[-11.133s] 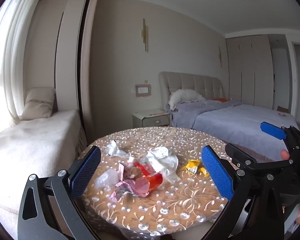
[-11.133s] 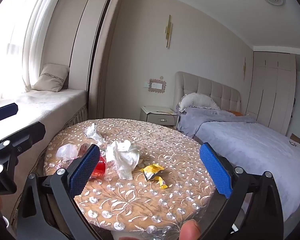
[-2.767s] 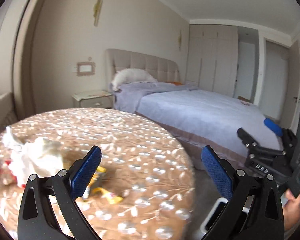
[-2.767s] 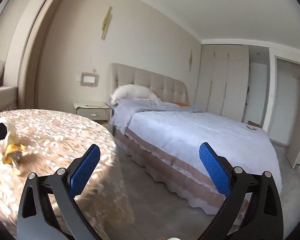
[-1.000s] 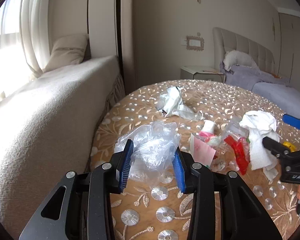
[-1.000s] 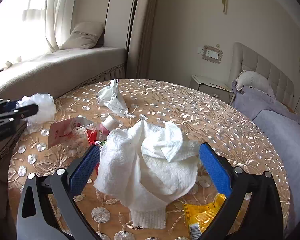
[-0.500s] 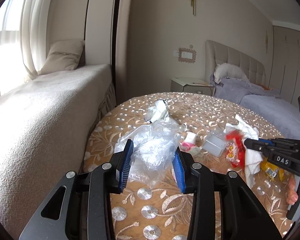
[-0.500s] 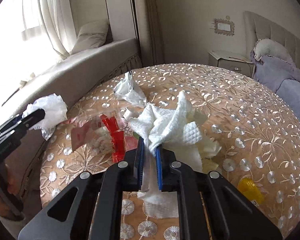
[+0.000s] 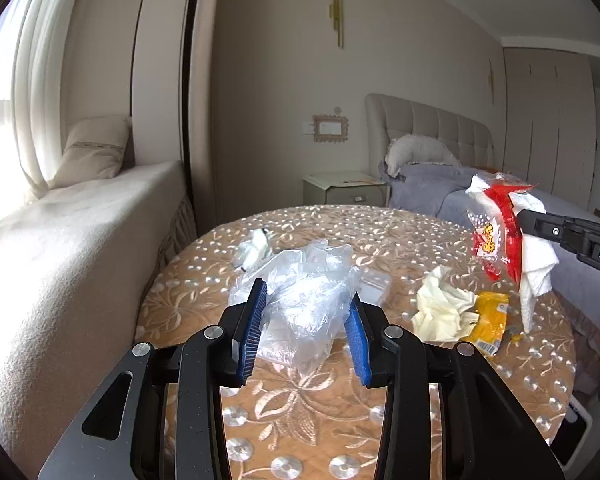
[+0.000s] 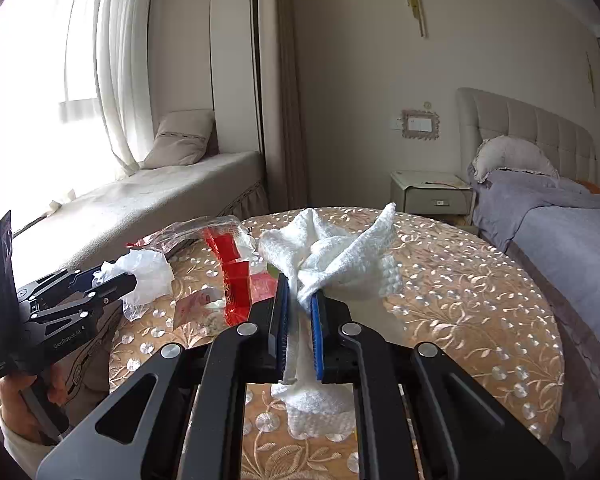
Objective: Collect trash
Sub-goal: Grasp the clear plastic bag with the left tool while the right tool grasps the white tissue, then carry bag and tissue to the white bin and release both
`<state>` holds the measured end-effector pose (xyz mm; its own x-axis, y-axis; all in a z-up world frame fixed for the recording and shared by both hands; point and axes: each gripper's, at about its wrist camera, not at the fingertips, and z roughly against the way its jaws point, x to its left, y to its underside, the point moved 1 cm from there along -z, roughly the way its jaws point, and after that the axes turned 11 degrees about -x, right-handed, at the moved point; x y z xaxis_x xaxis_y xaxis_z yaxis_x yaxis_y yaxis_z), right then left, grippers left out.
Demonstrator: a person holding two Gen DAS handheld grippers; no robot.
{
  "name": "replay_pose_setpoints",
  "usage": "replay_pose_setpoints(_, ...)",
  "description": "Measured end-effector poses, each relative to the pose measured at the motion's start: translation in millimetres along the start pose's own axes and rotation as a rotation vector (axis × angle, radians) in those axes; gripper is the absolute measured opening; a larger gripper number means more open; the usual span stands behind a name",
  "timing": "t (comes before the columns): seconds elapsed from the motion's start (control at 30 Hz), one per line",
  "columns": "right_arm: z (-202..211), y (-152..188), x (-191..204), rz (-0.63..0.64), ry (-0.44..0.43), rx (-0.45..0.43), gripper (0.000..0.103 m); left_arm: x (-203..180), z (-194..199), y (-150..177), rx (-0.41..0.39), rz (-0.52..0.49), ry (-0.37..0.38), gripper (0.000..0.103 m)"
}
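Trash on round embroidered table (image 9: 308,396), left gripper (image 9: 305,326) clamping clear bag (image 9: 304,288), right gripper (image 10: 299,320) pinching tissue (image 10: 340,256), bed (image 10: 572,232) behind

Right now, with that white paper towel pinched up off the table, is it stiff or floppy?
Probably floppy: the white paper towel bunches above the right gripper and its tail droops below. Likely light too, since a thin pinch holds it, with a red wrapper lifted alongside. It could tear if tugged hard.

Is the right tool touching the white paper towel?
Touching. In the right wrist view, the right tool is shut on the white paper towel, its blue pads pinching a fold between them.
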<state>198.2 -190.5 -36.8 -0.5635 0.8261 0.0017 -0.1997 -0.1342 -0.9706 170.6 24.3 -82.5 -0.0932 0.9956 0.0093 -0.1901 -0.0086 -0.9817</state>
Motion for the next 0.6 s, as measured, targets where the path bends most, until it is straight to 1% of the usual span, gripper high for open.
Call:
replay_pose_setpoints(0.13, 31.0, -4.3, -14.1, 0.008, 0.051, -0.034, 0.011, -22.5, 6.1, -3.4, -0.014, -0.011, 0.052, 0.037)
replay_pose_setpoints(0.3, 63.6, -1.4, -28.8, 0.013, 0.102, -0.062, 0.011, -55.7, 13.6, -5.5, -0.027, -0.047, 0.116, 0.037)
replay_pose_setpoints(0.4, 83.3, 0.1, -40.8, -0.027, 0.113, -0.071, 0.011, -76.8, 16.6, -6.4, -0.033, -0.069, 0.160, 0.037)
replay_pose_setpoints(0.47, 94.8, 1.5, -52.6, -0.073, 0.106, -0.069, 0.011, -92.5, 18.3, -6.7, -0.034, -0.077, 0.206, 0.037)
replay_pose_setpoints(0.5, 102.5, 2.3, -59.8, -0.092, 0.116, -0.072, 0.011, -101.0, 19.8, -6.4, -0.036, -0.082, 0.228, 0.037)
replay_pose_setpoints(0.6, 123.4, 5.1, -72.5, -0.083, 0.197, -0.086, 0.011, -130.2, 23.6, -4.2, -0.038, -0.109, 0.300, 0.037)
